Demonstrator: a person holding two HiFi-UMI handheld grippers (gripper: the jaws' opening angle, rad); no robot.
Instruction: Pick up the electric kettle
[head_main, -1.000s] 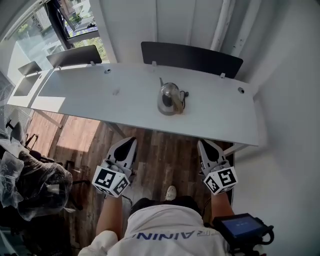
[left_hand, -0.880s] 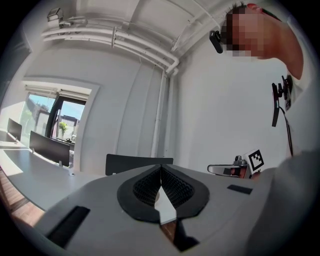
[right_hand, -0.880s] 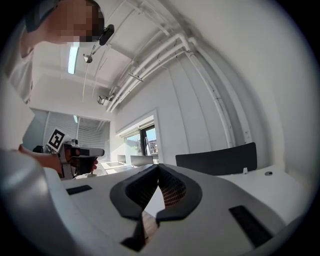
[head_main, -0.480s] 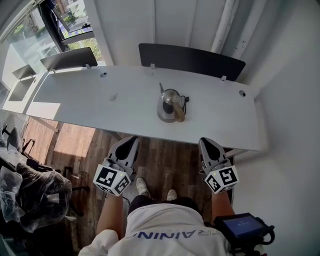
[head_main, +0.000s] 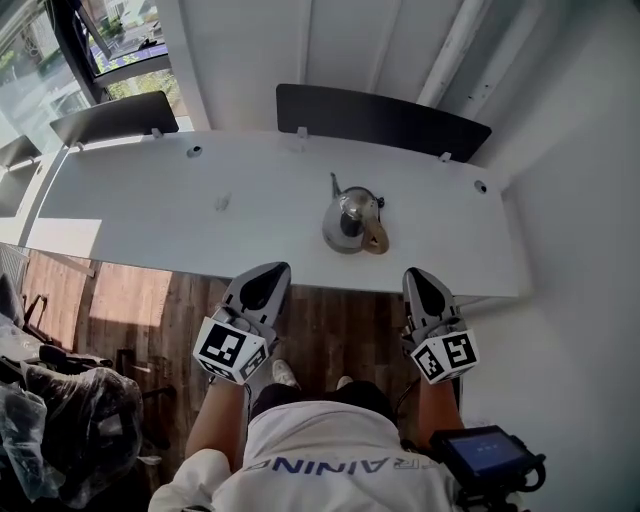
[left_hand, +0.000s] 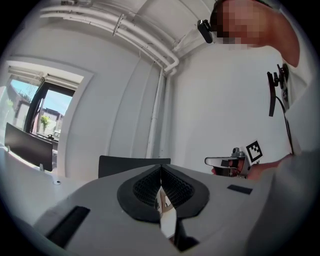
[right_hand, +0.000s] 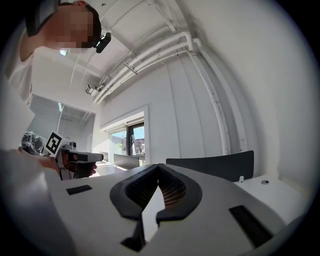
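Observation:
A shiny metal electric kettle (head_main: 349, 218) with a thin spout and a brown handle stands on the white desk (head_main: 160, 205), right of its middle. My left gripper (head_main: 274, 271) is shut and empty, its tips just over the desk's front edge, below and left of the kettle. My right gripper (head_main: 413, 274) is shut and empty too, at the front edge below and right of the kettle. Both point level at the desk. In the left gripper view the jaws (left_hand: 160, 169) meet at the tip; the right gripper view shows the same (right_hand: 159, 167). The kettle shows in neither gripper view.
Black panels stand along the desk's back edge (head_main: 380, 120) (head_main: 108, 116). A window (head_main: 95, 35) is at the far left, white walls behind and to the right. Wooden floor (head_main: 150, 300) lies under the desk, clear plastic bags (head_main: 60, 420) at the lower left.
Both grippers have moved forward from over the floor to the desk's front edge. The kettle now lies nearer to them. Both have stayed shut.

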